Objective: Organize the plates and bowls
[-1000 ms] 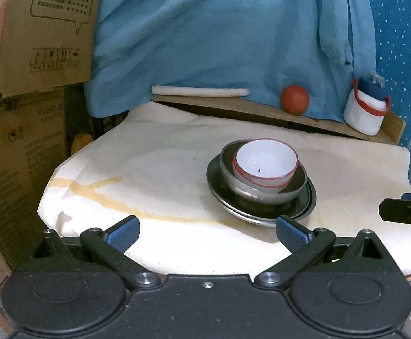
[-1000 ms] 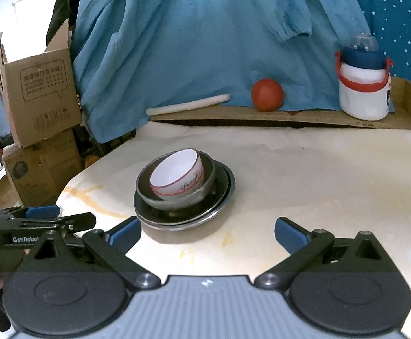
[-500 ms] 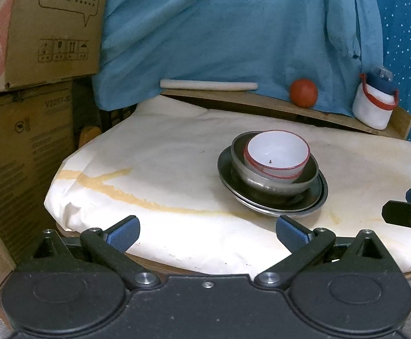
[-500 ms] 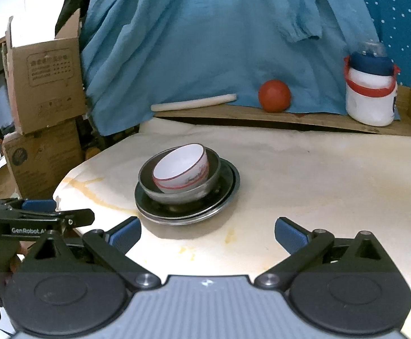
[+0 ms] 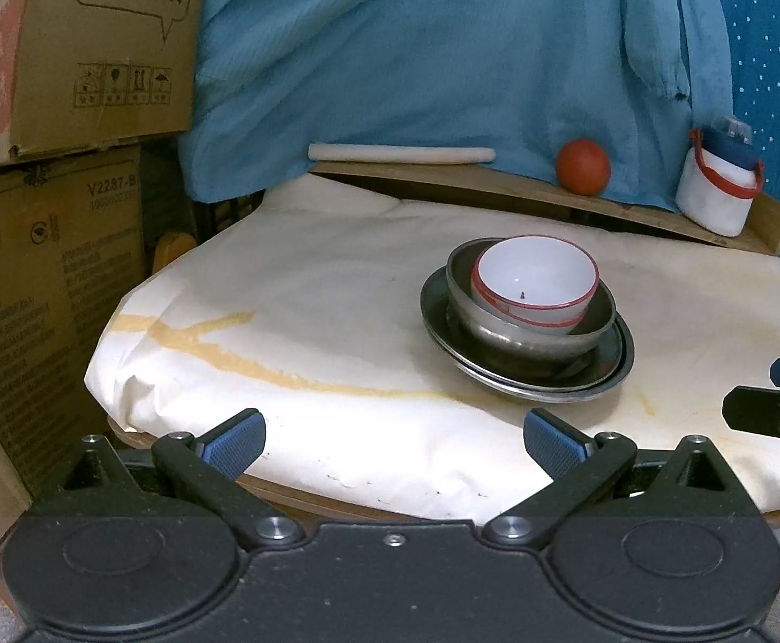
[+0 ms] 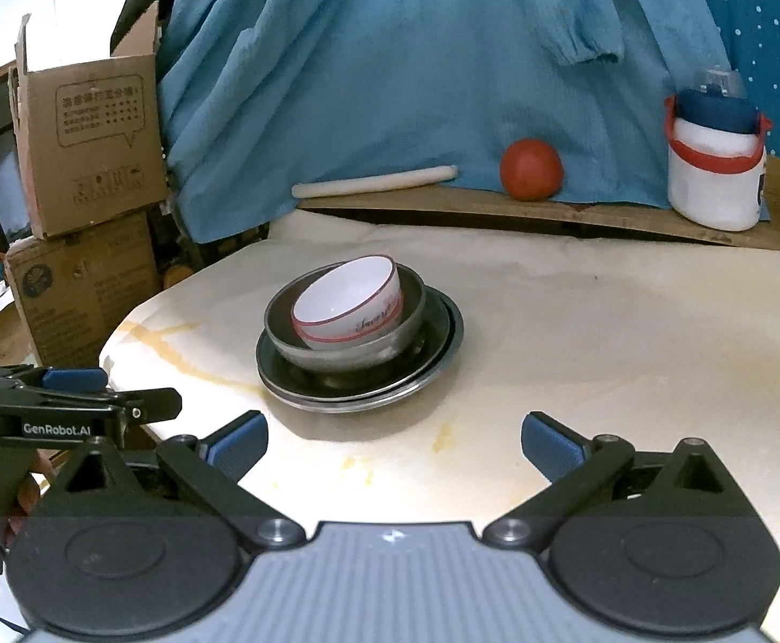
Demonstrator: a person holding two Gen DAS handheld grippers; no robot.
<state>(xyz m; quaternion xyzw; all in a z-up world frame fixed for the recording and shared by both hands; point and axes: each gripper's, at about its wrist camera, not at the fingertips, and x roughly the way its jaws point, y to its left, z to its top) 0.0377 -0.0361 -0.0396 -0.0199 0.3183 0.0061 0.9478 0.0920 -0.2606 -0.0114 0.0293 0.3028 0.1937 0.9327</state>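
Sitting beyond each hand-held gripper (image 6: 394, 442): stacked bowls (image 6: 355, 316).

- White ceramic bowl with red rim bands (image 5: 537, 281) (image 6: 348, 303): upright, tilted slightly, empty, nested inside the metal bowl; script lettering on its outer wall.
- Grey stainless-steel bowl (image 5: 529, 329) (image 6: 347, 348): upright, seated on the plates.
- Stacked dark round metal plates (image 5: 529, 369) (image 6: 358, 386): flat on the cream-covered table (image 5: 336, 332) (image 6: 604, 348), near its centre.
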